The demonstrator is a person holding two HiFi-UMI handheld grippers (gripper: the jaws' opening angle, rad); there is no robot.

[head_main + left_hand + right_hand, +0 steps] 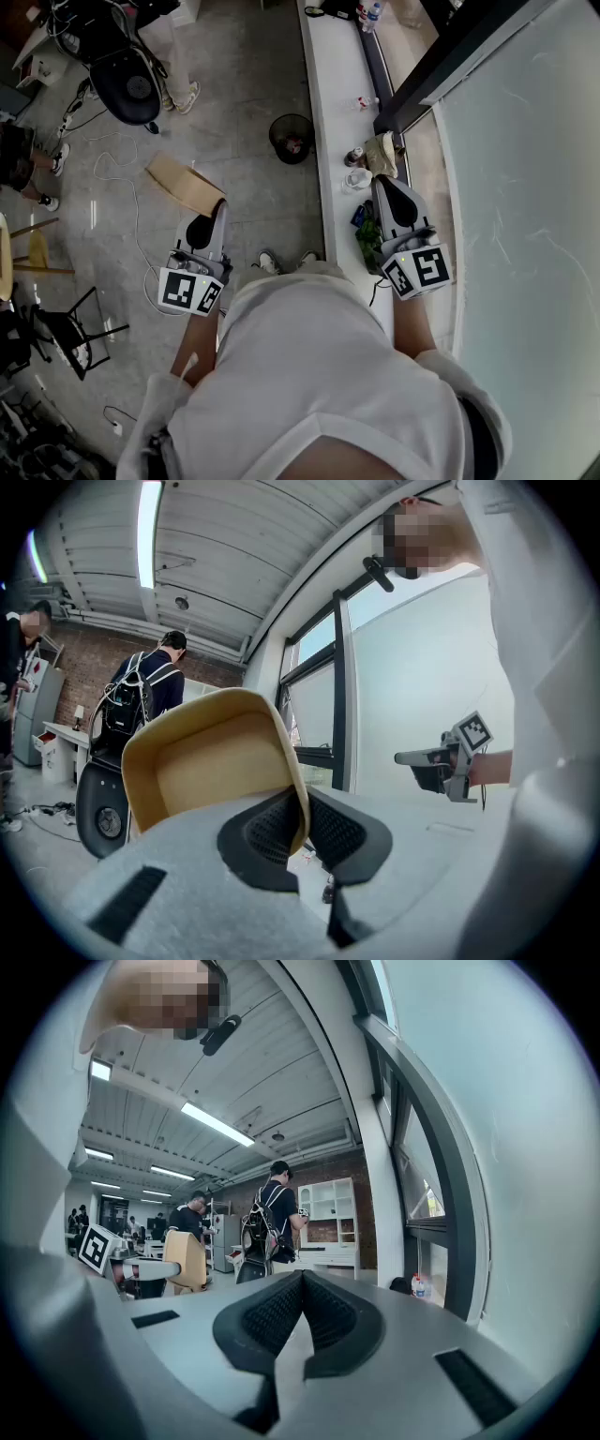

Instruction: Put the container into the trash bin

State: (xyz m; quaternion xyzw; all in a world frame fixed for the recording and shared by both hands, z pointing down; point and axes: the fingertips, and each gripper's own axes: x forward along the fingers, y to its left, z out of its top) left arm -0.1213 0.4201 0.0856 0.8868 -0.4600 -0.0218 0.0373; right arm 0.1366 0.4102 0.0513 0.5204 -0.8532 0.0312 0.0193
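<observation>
Head view: the person stands on a grey floor [244,84] beside a long white ledge [330,103] under the window, one gripper in each hand, both held level.

Left gripper [217,210]: jaws closed on the container [184,183]. It is a shallow tan tray, gripped by one edge and held out in the air over the floor. In the left gripper view the pads [272,829] pinch the rim of the container [206,761], its open side facing the camera.

Right gripper [385,184]: above the ledge, jaws closed together with nothing between them, as the right gripper view [300,1283] shows plainly.

Trash bin [292,138]: round, black, on the floor just beside the ledge, ahead of the person. The container is well apart from it, off to the left.

On the ledge near the right gripper: what looks like a clear cup [357,178], too small to be sure.
</observation>
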